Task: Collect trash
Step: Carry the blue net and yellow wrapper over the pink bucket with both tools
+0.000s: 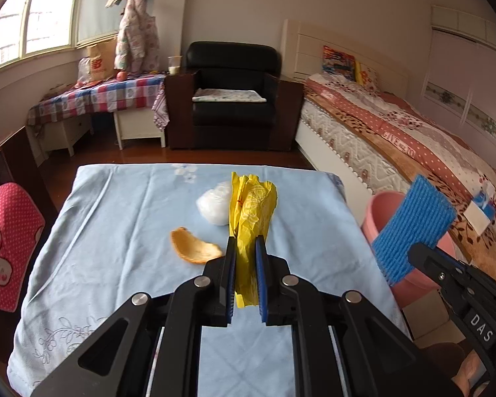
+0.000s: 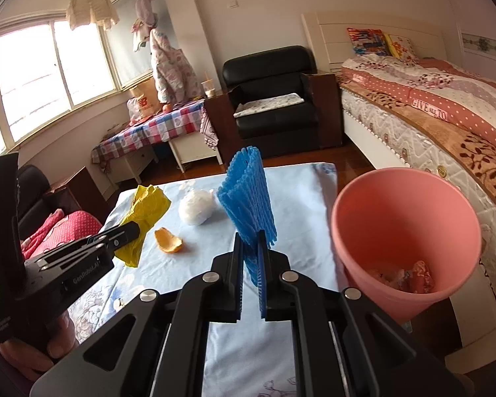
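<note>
Spreading beneath both my tongs lay the table (image 1: 115, 231), draped in pale blue cloth. Beside its right edge stood the pink bin (image 2: 403, 231), some scraps at its bottom. My right tongs (image 2: 250, 251) were clamped on the blue foam net (image 2: 244, 192), raised upright just left of the bin. My left tongs (image 1: 246, 251) pinched the yellow bag (image 1: 253, 205). Between them on the cloth lay a white wad (image 2: 195, 211) and an orange peel (image 2: 168, 240).

Home bedroom — bed (image 1: 396, 122), armchair (image 1: 231, 96).
</note>
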A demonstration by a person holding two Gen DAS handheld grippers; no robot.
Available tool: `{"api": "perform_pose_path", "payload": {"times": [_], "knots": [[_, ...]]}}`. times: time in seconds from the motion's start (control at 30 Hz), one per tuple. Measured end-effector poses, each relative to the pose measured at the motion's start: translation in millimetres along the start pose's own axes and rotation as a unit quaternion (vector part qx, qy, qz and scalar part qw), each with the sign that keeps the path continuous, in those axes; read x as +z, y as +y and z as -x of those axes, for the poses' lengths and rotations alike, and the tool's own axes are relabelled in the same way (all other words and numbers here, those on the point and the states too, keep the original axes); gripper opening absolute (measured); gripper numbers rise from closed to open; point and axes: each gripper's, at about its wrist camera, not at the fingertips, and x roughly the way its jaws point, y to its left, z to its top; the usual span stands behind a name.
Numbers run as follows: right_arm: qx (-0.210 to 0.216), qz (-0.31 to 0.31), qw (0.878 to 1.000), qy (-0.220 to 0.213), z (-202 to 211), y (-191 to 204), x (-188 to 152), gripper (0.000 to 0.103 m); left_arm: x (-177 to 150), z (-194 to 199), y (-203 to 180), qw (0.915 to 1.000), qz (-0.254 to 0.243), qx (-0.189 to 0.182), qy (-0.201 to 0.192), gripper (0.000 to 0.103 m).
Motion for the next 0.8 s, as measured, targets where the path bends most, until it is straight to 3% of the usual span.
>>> {"api": "perform_pose_path", "payload": {"times": [0.8], "knots": [[-0.074, -0.070, 0.994, -0.033, 21, -77, -3, 0.008, 15, -27, -98, 0.9950, -0.078, -0.064, 0.000, 0.010]]}}
